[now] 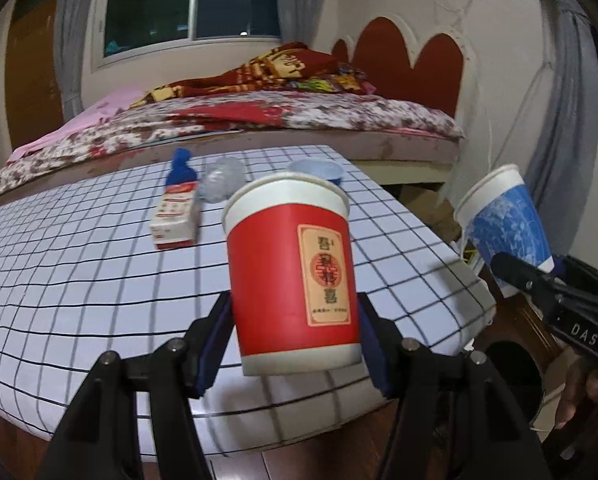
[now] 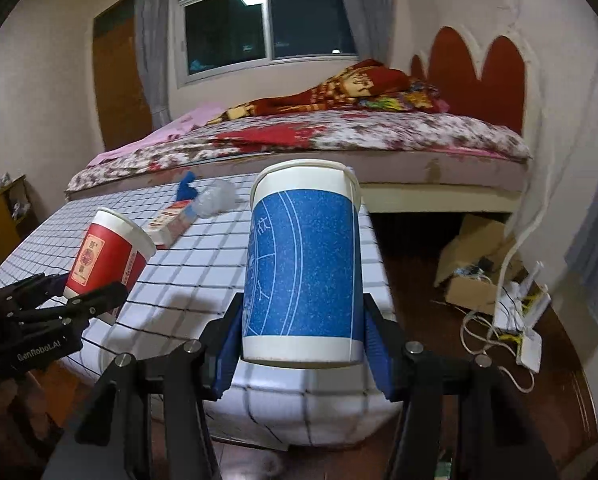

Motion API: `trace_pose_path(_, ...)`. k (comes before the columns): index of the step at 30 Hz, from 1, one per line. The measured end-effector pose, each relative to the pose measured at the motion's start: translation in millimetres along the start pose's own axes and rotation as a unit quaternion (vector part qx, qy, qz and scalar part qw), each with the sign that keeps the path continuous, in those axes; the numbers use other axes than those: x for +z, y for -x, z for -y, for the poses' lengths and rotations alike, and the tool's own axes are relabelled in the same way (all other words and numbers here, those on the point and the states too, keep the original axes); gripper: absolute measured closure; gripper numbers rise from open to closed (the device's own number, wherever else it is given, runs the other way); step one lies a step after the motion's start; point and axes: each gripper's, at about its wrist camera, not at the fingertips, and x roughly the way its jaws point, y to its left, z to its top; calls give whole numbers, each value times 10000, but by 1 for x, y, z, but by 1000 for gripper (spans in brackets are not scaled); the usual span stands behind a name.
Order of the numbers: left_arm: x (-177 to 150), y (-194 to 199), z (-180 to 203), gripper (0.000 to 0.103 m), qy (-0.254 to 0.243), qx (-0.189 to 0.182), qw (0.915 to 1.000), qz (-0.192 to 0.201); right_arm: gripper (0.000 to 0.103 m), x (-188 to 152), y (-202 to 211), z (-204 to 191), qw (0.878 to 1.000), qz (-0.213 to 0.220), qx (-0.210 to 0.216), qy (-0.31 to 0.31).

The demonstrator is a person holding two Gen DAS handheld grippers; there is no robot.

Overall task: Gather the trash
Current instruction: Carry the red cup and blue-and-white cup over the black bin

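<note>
My left gripper [image 1: 297, 344] is shut on a red paper cup [image 1: 291, 272] and holds it above the near edge of the checked table [image 1: 79, 280]. My right gripper [image 2: 303, 348] is shut on a blue paper cup [image 2: 303, 264], held off the table's right corner. Each cup also shows in the other view: the blue cup [image 1: 503, 220] at right, the red cup [image 2: 107, 256] at left. On the table lie a small red-and-white carton [image 1: 177, 216], a blue-capped item [image 1: 183, 168], a crumpled clear plastic cup [image 1: 223, 178] and a pale blue cup [image 1: 317, 170].
A bed [image 1: 259, 120] with a flowered cover runs behind the table. A dark round bin [image 1: 515, 376] stands on the wooden floor below the right gripper. A cardboard box [image 2: 475, 264] and white cables [image 2: 499, 320] lie on the floor at right.
</note>
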Motion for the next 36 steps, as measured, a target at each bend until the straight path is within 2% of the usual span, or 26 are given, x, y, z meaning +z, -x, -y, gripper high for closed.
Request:
trace_pose_path(18,-15,-8,107,42,-696,-760,9946,-118,47,-57,48,102,9936,-247,-830,-729)
trace_pose_path(36,-36,-14,194,42,-1304,-1486,9797,-327,47,-108,97,180,9788,-414,-1555,-1271)
